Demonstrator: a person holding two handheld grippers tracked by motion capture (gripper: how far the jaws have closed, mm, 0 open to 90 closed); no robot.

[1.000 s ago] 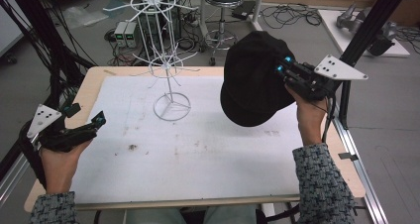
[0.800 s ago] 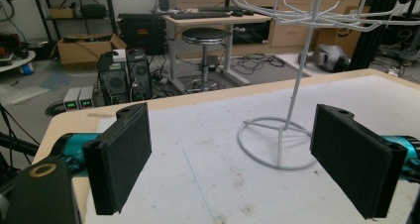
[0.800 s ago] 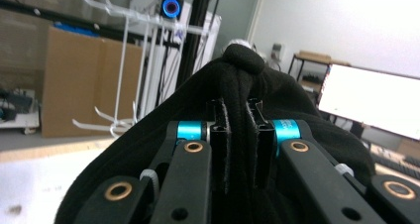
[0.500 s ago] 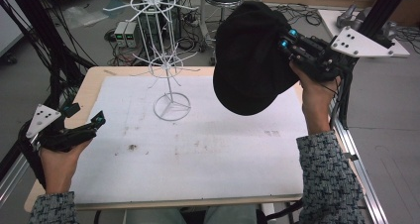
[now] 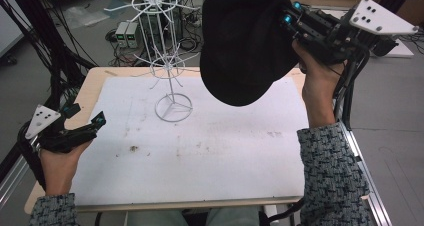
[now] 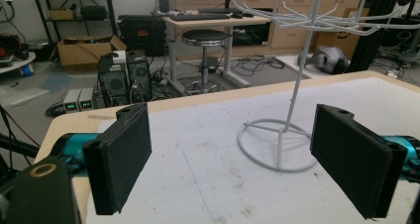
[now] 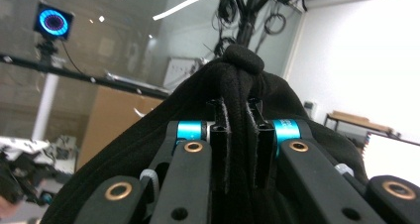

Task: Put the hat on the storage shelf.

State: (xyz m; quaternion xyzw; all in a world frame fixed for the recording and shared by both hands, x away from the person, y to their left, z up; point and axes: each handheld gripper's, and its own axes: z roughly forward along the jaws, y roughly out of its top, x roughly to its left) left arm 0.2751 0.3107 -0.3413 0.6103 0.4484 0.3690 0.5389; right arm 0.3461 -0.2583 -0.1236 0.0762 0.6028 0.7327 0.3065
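My right gripper [image 5: 292,16] is clamped on a fold of the black cap [image 5: 245,41], the jaws pinched narrow with the cloth squeezed between them; in the right gripper view the cap [image 7: 237,100] bunches up around both pads, its top button just above them. I hold the cap in the air, up beside the top ring of the white wire rack [image 5: 167,51], to the right of it and clear of its hooks. My left gripper [image 5: 85,123] rests low to the left of the rack's round base, well apart from it, jaws spread wide with nothing between them. In the left gripper view the rack [image 6: 292,85] stands ahead of those jaws on the white mat [image 5: 210,156].
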